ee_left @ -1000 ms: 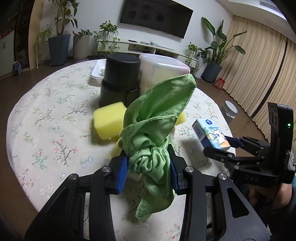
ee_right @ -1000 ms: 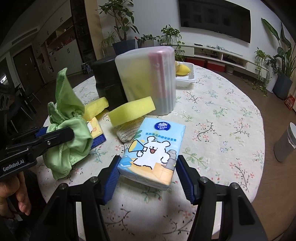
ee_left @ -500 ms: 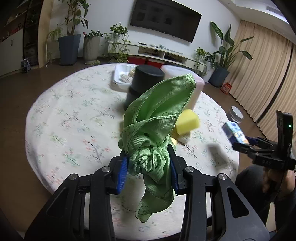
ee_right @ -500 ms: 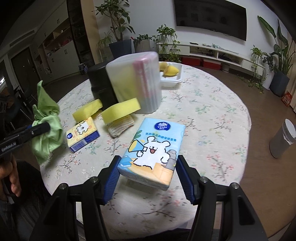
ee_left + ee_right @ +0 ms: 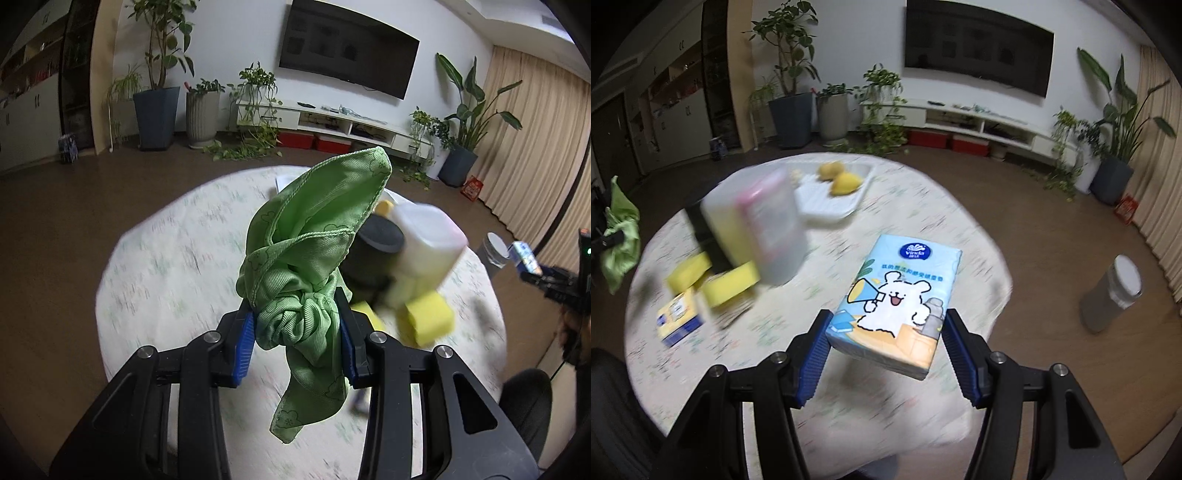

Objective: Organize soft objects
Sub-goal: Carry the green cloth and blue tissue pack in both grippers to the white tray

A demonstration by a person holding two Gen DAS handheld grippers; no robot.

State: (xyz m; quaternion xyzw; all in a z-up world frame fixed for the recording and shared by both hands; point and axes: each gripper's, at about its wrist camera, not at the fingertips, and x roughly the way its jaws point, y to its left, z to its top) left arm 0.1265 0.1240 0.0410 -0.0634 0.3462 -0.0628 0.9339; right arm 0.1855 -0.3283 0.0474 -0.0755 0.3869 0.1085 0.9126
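Left claw (image 5: pixel 297 347): clenched on a green cloth (image 5: pixel 314 258), which is pinched at its bunched middle between the blue pads, one tail hanging below and a folded peak standing above. The cloth is judged light, limp and easily compressed; a hold at the gathered knot is judged secure, while a hold at a loose corner would let the rest swing and drape. Right claw (image 5: pixel 884 349): closed across the short width of a soft tissue pack (image 5: pixel 899 302), which is carried clear of the bench (image 5: pixel 923 206), its printed face upward. The pack is judged light and squashy under a slick film wrap, so a grip across the flat sides near the middle is preferred to one at the ends, where it could slide or buckle. Beyond the tissue pack, on the floral-clothed round bench: yellow sponges (image 5: pixel 729 286) and a small blue-and-yellow packet (image 5: pixel 679 321) lie to its left, beside a translucent lidded container (image 5: pixel 757 229) and a black cylinder (image 5: pixel 376 258). Farther behind it a white tray (image 5: pixel 831 201) with yellow fruit is seen. On the floor, right of the pack, a grey bin (image 5: pixel 1112 299) stands.
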